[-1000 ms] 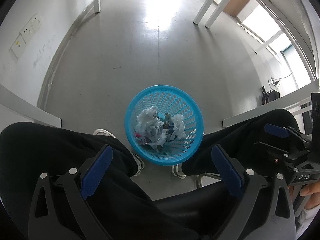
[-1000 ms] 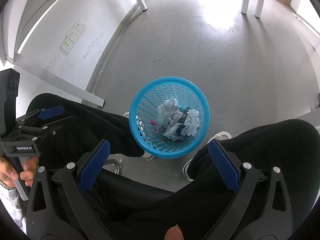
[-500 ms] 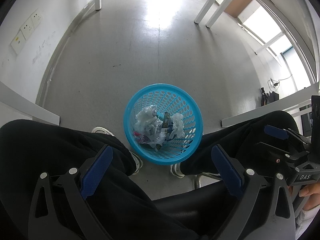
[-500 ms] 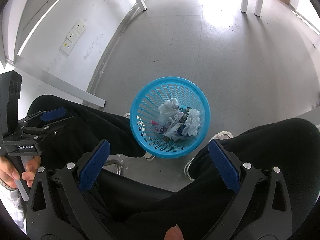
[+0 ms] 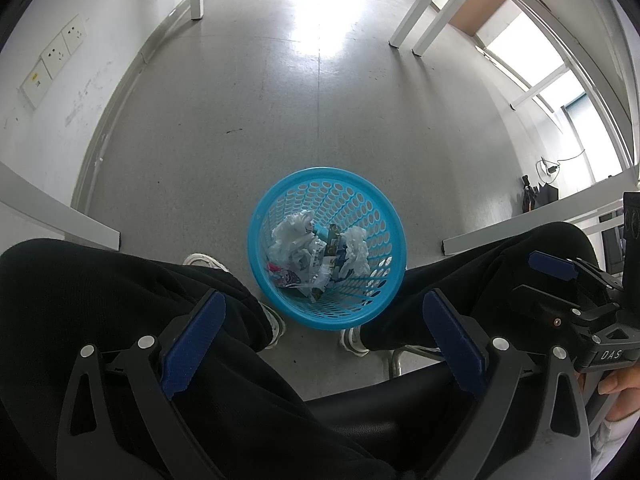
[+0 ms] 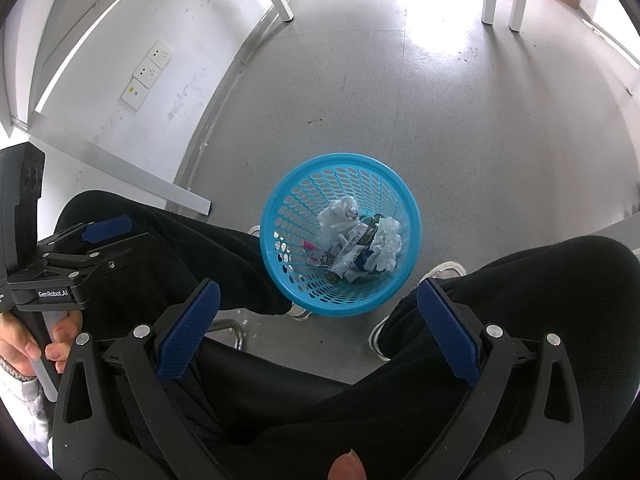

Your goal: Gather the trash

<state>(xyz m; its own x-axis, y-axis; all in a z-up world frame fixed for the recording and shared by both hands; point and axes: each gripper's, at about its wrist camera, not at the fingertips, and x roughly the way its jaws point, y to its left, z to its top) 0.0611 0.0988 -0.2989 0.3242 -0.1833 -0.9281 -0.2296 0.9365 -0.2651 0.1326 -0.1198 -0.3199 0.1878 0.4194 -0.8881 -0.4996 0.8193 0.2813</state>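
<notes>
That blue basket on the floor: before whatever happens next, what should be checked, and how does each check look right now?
1. Blue basket upright between the person's shoes: ok.
2. Crumpled paper and wrappers inside the basket: ok.
3. Left gripper open and holding nothing: ok.
4. Right gripper open and holding nothing: ok.
5. Visible floor free of loose trash: ok.
6. Trash left outside the views: cannot tell.

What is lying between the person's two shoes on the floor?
The blue basket with crumpled trash stands between the shoes, in both wrist views.
</notes>
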